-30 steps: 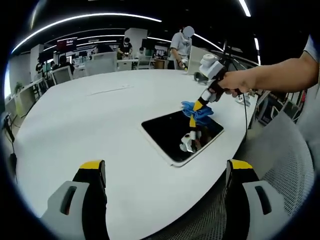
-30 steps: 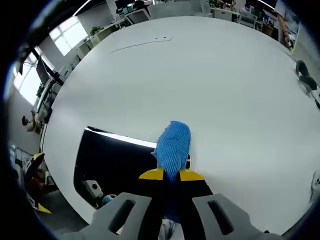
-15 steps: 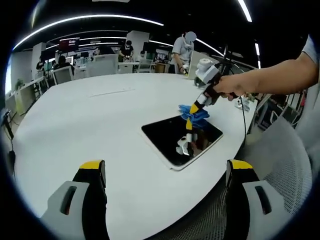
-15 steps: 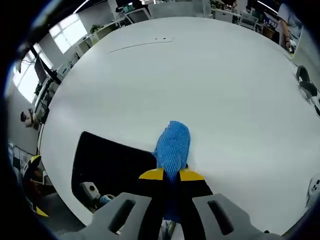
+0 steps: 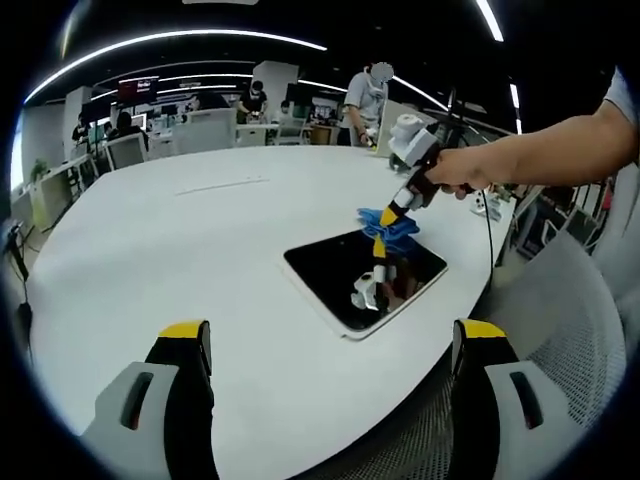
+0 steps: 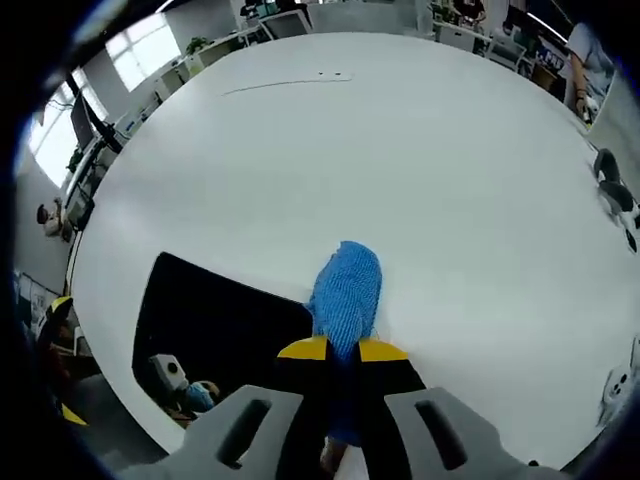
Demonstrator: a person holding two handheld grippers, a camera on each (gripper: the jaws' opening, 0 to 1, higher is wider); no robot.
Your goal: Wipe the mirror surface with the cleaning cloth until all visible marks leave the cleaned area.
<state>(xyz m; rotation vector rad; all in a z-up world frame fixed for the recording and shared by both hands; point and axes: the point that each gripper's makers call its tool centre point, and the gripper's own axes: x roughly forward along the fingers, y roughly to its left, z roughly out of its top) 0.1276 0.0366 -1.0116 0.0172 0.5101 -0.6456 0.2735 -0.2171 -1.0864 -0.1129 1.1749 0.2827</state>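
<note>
Left gripper: we see its jaws spread wide and empty above the white table. The mirror lies flat near the table's edge; we cannot make out any marks on its dark surface. Right gripper: jaws pinch the blue cleaning cloth, which rests on the mirror's far corner and hides it.

Open office: big round white table, ceiling light strips, mesh chair, windows.
</note>
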